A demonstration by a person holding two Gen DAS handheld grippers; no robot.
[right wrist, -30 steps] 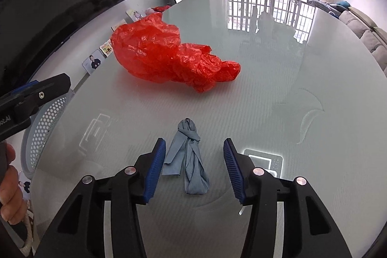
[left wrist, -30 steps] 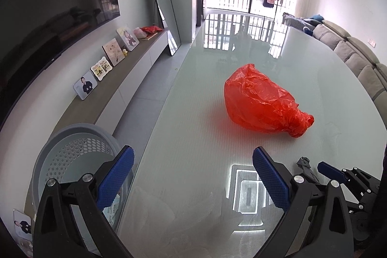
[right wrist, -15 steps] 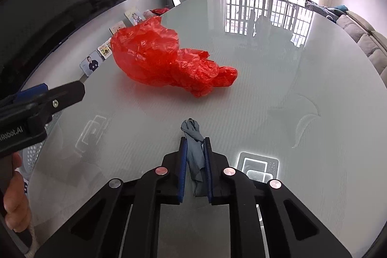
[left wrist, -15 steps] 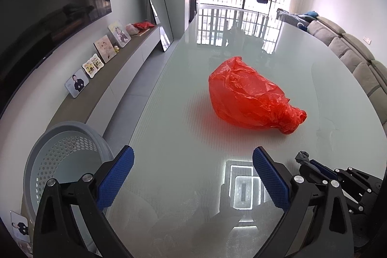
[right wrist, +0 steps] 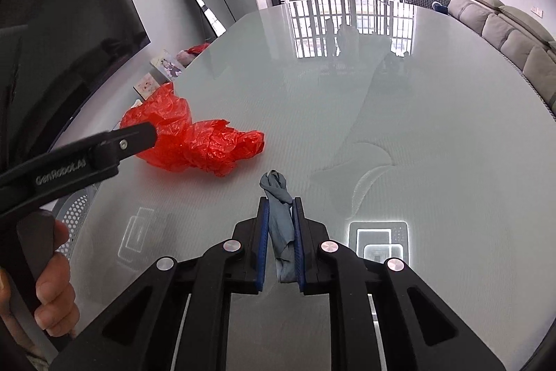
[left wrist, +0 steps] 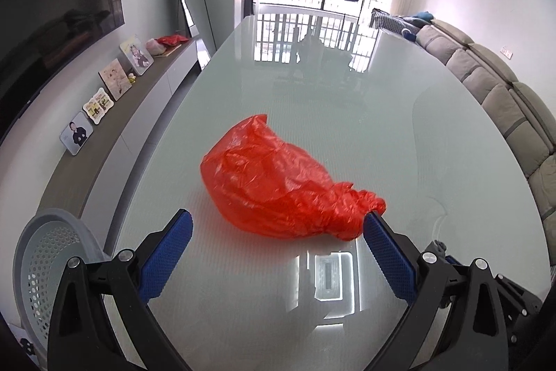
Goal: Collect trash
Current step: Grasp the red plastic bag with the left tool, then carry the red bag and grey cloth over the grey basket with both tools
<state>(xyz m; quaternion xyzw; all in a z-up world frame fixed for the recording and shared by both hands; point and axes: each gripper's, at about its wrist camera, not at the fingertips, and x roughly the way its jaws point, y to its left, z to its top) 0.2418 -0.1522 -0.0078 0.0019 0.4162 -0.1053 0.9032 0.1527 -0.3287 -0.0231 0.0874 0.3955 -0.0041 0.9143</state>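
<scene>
A crumpled red plastic bag (left wrist: 278, 190) lies on the glass table (left wrist: 399, 127). My left gripper (left wrist: 278, 219) is open right behind it; the bag's knotted tail reaches the right fingertip (left wrist: 373, 221), and no pad presses on it. In the right wrist view the same bag (right wrist: 198, 145) lies to the left, partly behind a left gripper finger (right wrist: 128, 141) held by a hand (right wrist: 52, 284). My right gripper (right wrist: 280, 202) is shut on a twisted grey-blue cloth (right wrist: 274, 188), whose end sticks out past the tips.
A grey perforated basket (left wrist: 45, 252) stands off the table's left edge, also seen low in the right wrist view (right wrist: 74, 207). A low cabinet with photo frames (left wrist: 114, 86) runs along the left wall. A sofa (left wrist: 504, 103) lines the right side.
The right jaws closed on the grey-blue cloth, which lay loose between them a second ago. The left gripper moved forward, so the red bag is now at its open tips.
</scene>
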